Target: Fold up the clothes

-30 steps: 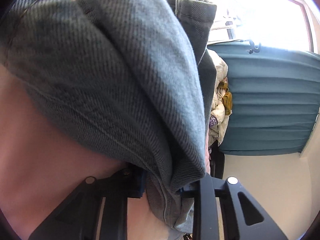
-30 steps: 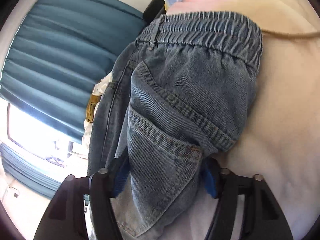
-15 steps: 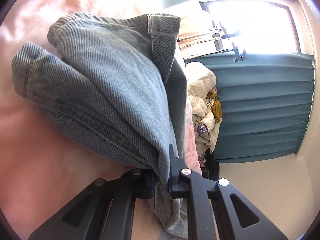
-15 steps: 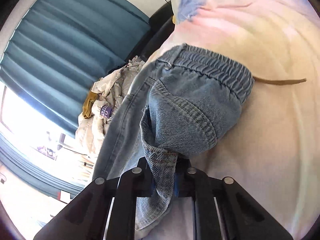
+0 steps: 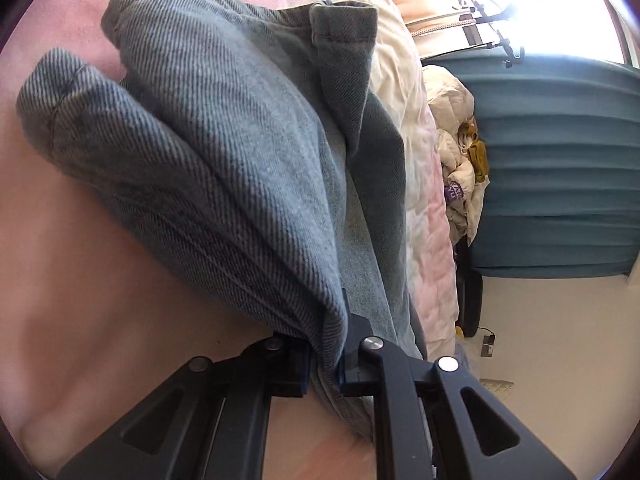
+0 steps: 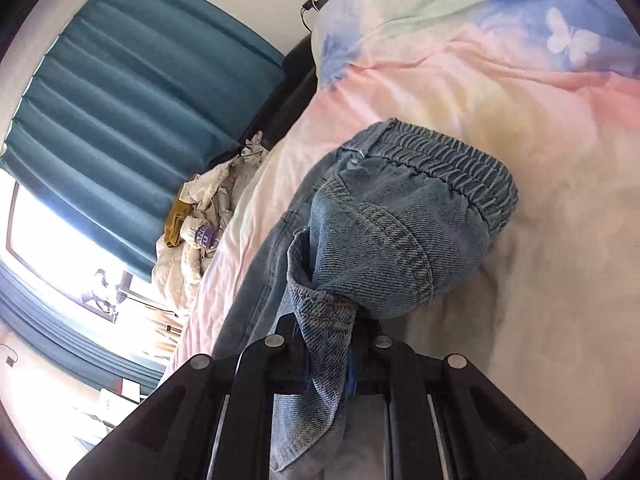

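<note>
Looking down the fingers first: the left gripper (image 5: pixel 322 364) is clamped tight on a bunched fold of the jeans (image 5: pixel 224 168), and the right gripper (image 6: pixel 324 356) is pinched shut on the denim by the back pocket (image 6: pixel 372 248). Both ends of the jeans hang from the grippers, the middle slumped on the pastel bedspread (image 6: pixel 520 92). Denim like this is floppy but fairly heavy and thick, so it'll sag and drag between the two holds, not slippery though. Best grabs are probably seams and the elastic waistband (image 6: pixel 448 160), since they're firm. Further back there's a laundry pile (image 6: pixel 200 232) and a teal curtain (image 6: pixel 132 92); hard to say what's in that pile.
</note>
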### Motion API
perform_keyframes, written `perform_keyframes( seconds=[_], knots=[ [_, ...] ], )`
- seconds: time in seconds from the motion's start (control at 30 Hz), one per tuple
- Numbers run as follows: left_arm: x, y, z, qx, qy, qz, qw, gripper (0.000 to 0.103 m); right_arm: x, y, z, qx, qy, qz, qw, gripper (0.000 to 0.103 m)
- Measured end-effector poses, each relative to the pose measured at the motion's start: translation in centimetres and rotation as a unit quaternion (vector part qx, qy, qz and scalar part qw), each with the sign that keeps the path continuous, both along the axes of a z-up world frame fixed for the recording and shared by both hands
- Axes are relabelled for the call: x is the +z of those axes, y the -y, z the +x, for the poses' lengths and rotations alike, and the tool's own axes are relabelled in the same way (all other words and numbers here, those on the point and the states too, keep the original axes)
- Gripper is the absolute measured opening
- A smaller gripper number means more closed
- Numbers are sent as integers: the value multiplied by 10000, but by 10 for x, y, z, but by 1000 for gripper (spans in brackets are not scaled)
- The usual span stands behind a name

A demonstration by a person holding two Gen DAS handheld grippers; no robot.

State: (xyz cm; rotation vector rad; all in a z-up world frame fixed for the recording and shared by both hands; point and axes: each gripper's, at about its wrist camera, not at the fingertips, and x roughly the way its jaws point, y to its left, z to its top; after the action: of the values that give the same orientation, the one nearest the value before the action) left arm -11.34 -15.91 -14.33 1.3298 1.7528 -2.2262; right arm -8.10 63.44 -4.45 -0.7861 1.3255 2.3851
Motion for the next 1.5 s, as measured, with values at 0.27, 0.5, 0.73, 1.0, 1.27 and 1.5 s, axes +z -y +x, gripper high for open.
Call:
perform_keyframes(
  seconds=[0.27, 0.5, 0.73, 1.0, 1.27, 1.5],
  knots=[
    [9, 4, 31, 347, 24, -616, 9975, 37, -30, -1, 24, 61, 563, 365, 9977, 22],
    [55, -9, 42, -221, -240, -1625, 9862, 47, -19, 5, 52, 188, 1042, 809, 9911, 50],
    [95, -29, 44, -1118, -475, -3105, 9428, 47, 28, 30, 69, 192, 647, 1474, 9868, 50],
    [108, -56, 6, -1954, -370, -3604, 9114, 47, 70, 155, -3, 1495, 145, 1721, 9736, 50],
    [81, -62, -46, -2186, -172, -3723, 9018, 47, 25, 326, -73, 3548, 354, 1858, 9156, 50],
    [49, -65, -52, -2418, 81, -3819, 8920, 47, -22, 384, -84, 4029, 585, 2100, 8889, 49]
  ],
)
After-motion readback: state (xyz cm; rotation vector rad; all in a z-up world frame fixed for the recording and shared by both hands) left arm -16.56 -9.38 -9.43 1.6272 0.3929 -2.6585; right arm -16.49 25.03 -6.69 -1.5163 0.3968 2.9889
